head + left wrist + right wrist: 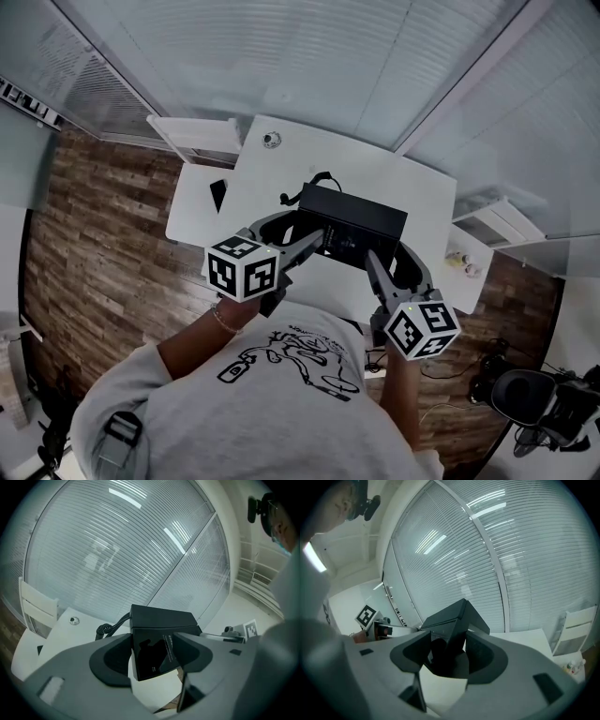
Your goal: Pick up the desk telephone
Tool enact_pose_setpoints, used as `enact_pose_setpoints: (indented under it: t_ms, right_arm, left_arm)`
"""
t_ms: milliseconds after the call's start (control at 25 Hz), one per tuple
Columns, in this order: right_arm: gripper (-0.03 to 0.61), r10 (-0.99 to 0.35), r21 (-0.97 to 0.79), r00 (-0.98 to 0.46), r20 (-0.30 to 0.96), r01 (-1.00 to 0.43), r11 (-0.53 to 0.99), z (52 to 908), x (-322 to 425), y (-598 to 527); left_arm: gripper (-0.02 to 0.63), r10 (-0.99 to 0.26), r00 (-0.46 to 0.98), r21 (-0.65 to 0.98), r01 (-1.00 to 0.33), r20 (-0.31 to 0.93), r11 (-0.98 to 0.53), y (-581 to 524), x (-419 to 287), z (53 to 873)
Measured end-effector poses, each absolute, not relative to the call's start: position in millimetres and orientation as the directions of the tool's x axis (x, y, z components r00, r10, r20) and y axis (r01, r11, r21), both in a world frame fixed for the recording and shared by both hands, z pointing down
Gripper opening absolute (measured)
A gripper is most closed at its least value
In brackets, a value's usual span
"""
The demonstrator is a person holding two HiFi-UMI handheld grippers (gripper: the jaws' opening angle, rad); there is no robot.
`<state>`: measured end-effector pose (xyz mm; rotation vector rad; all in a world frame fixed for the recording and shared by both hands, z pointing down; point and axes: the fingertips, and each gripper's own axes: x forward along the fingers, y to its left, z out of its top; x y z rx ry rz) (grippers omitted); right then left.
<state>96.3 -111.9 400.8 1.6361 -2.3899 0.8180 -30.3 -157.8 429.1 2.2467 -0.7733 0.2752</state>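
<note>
The desk telephone (pixel 354 223) is a black box-like set with a coiled cord (pixel 310 182) trailing from its far end, above the near part of the white table (pixel 281 159). My left gripper (pixel 309 229) is shut on its left near corner; in the left gripper view the glossy black body (pixel 154 653) fills the gap between the pads. My right gripper (pixel 389 255) is shut on the right near corner, and the phone (pixel 449 637) sits wedged between its jaws. Whether the phone rests on the table or hangs just above it I cannot tell.
A small round fitting (pixel 272 140) sits in the table's far left corner. A white chair (pixel 199 137) stands at the left. A lower white surface (pixel 192 202) holds a dark item (pixel 217 194). A glass wall with blinds (pixel 309 56) runs behind. An office chair (pixel 534 398) is at the lower right.
</note>
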Motion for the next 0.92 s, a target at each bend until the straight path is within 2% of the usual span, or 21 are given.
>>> enact_pose_setpoints:
  t_ms: [920]
  right_arm:
    - [0.219,-0.826,-0.353,-0.394,0.404,-0.9,0.257,397.3,93.9,-110.8]
  left_arm:
    - [0.27,-0.448,0.803,0.579,-0.595,0.393,-0.557,-158.4,-32.4,425.1]
